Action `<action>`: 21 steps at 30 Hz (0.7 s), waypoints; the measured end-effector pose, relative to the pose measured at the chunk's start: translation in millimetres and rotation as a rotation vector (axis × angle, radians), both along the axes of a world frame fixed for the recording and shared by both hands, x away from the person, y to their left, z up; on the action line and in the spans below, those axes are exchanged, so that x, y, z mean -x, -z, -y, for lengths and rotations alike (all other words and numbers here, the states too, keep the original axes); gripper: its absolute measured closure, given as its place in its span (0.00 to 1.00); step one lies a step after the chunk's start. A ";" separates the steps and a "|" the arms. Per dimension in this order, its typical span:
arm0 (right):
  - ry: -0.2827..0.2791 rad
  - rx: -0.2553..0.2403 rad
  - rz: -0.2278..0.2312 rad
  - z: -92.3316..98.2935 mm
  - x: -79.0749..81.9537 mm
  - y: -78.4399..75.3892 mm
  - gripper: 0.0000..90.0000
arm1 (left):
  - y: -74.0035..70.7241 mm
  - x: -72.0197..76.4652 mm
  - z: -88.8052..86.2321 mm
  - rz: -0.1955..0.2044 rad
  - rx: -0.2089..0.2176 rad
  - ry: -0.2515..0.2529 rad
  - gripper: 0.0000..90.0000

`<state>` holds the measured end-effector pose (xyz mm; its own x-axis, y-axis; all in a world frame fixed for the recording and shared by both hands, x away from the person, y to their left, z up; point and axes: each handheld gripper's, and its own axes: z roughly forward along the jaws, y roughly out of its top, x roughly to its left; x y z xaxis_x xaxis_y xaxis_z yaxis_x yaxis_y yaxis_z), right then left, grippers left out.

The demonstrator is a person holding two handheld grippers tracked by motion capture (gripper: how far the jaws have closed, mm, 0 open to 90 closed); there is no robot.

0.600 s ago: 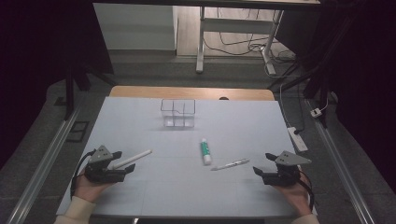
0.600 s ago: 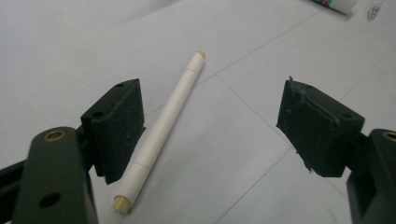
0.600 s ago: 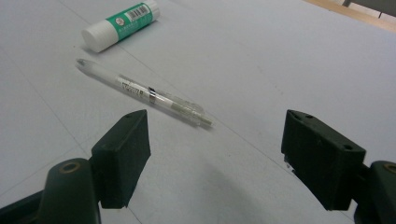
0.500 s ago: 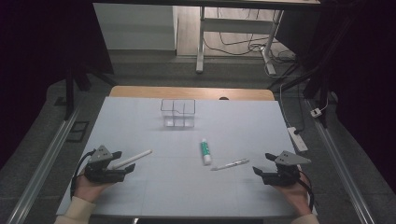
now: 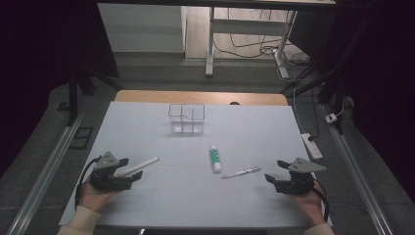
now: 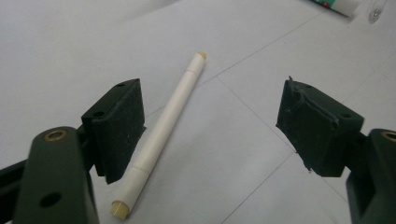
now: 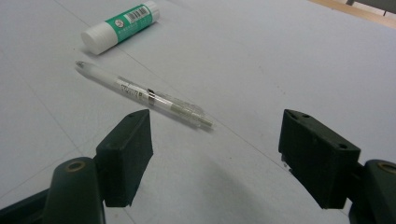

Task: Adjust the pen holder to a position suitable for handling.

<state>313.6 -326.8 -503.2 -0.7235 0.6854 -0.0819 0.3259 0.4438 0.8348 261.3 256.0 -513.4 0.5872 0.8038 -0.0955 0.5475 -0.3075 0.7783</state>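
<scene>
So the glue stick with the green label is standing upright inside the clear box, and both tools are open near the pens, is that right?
Not quite. The glue stick lies flat on the table, in front of the clear box, as the high view shows. Both the left tool and the right tool are open near the pens.

The right gripper [image 7: 215, 161] hangs low over the pale grey table [image 7: 289, 60], its two black jaws set wide apart with bare surface and a soft shadow between them. Just beyond the left jaw's tip lies a clear pen [image 7: 142, 94], slanting away towards the upper left and touching neither jaw. Farther off, beside the pen's far end but apart from it, a green-and-white glue stick [image 7: 120, 26] lies on its side, its white cap turned towards the pen; a strip of the table's wooden edge shows at the top right corner.
</scene>
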 end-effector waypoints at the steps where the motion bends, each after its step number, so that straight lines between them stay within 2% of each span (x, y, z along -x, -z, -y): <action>1: 0.000 0.000 0.000 0.0 0.0 0.0 0.28 | 0.1 0.1 0.5 0.002 -0.004 -0.001 0.26; 5: 0.002 0.017 -0.001 -1.5 -0.5 2.1 0.28 | 0.1 -0.6 0.6 0.001 0.000 -0.003 0.26; 21: -0.015 -0.009 0.006 -3.1 -1.2 1.2 0.30 | -3.6 -3.2 3.5 0.008 0.006 -0.019 0.26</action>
